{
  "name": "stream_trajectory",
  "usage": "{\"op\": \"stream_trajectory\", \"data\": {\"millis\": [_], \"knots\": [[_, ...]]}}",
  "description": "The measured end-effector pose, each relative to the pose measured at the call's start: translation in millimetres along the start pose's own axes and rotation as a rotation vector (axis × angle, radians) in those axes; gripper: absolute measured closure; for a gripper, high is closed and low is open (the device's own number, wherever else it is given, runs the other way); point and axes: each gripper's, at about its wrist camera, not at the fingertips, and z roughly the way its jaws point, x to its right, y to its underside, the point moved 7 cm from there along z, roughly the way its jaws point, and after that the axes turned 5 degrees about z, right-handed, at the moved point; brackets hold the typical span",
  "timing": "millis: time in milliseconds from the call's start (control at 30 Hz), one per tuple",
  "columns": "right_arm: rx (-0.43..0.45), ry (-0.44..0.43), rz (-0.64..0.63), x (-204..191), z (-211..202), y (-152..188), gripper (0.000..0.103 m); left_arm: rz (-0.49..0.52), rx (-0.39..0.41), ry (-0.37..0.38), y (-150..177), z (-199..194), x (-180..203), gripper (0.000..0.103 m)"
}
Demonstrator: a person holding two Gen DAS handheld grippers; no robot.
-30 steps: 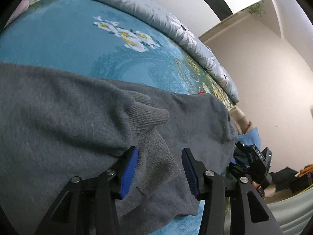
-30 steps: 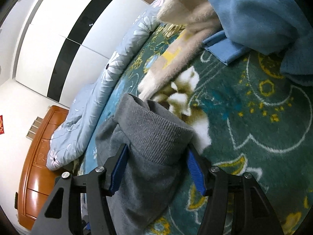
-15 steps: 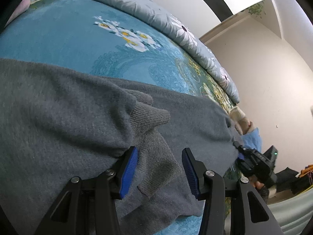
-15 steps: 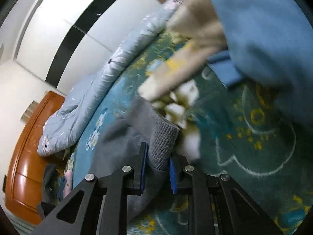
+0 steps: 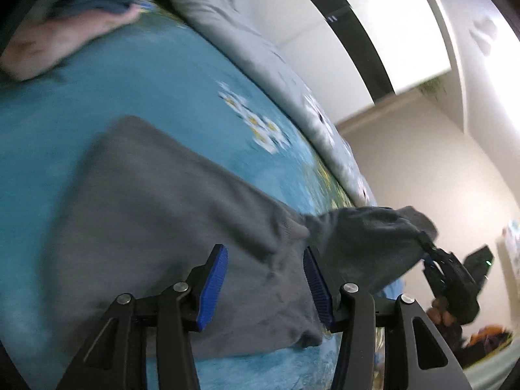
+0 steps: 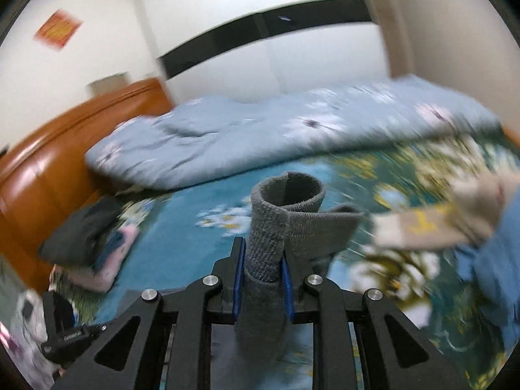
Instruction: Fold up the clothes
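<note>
The right gripper (image 6: 262, 279) had just closed and pinched the sweater's (image 5: 156, 227) ribbed cuff (image 6: 286, 204) — sleeve lifted off the bed (image 5: 97, 97), running lengthwise toward the body. The left gripper (image 5: 265, 287) stood spread over the hem near the bed's front edge, gripping nothing.

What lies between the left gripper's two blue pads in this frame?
Grey sweater fabric: in the left wrist view it lies on the teal bedspread between the left gripper pads, which stand apart and do not press it.

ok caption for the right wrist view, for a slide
Right gripper clamps the grey sweater's ribbed cuff above the teal bedspread.
</note>
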Motion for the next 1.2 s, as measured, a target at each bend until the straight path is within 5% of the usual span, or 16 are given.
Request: {"op": "stream_trajectory", "data": {"millis": [300, 533, 733, 933, 1067, 1200], "knots": [[-0.134, -0.211, -0.225, -158, 49, 69, 0.082, -0.103, 0.092, 0.004, -12, -53, -47, 0.048], [-0.37, -0.257, -0.298, -202, 102, 171, 0.082, -0.143, 0.106, -0.005, -9, -70, -67, 0.048], [-0.428, -0.28, -0.312, -202, 105, 196, 0.072, -0.129, 0.104, 0.003, -12, -71, -64, 0.048], [-0.387, -0.363, -0.139, -169, 82, 162, 0.061, 0.013, 0.065, 0.041, -40, -51, -20, 0.044], [-0.339, -0.3, -0.006, -123, 78, 138, 0.06, 0.127, 0.001, 0.03, -69, -15, 6, 0.036], [-0.289, -0.246, 0.13, -74, 70, 120, 0.06, 0.11, -0.156, -0.039, -71, 37, -2, 0.036]]}}
